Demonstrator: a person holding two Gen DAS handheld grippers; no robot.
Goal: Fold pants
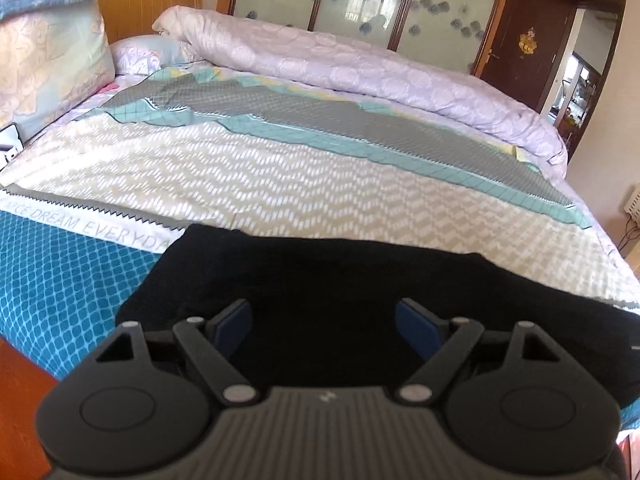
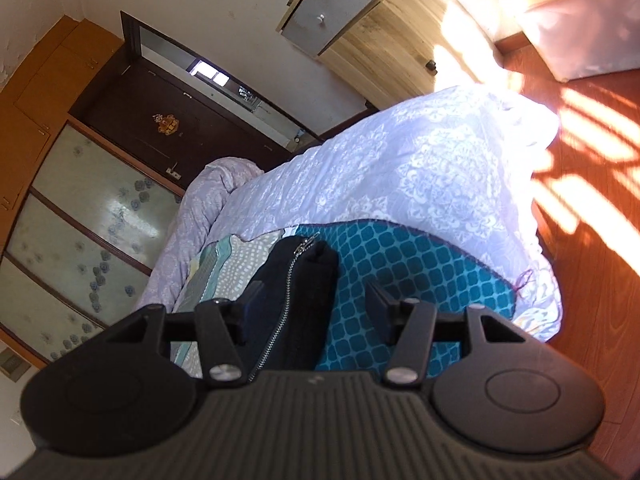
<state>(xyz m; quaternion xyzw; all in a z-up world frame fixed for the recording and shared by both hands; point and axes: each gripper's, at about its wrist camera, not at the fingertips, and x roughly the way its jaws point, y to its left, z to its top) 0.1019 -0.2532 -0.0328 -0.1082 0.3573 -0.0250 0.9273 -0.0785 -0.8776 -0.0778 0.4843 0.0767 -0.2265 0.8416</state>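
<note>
Beyond the black pants' (image 1: 360,292) far edge, bare bedspread (image 1: 280,184) stretches wide.

Patterned bed (image 1: 280,184), glass-fronted wardrobe (image 1: 360,0), sunlit wooden floor (image 2: 592,168)

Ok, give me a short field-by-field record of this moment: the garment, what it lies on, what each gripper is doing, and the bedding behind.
garment: black fabric pants with a silver zipper
surface: bed under a teal lattice-print sheet and a beige zigzag cover
left gripper: open over the pants, nothing gripped
right gripper: open, the zipper end of the pants lies between the fingers, toward the left one, no pinch visible
behind: rolled lilac quilt, floral pillows
</note>
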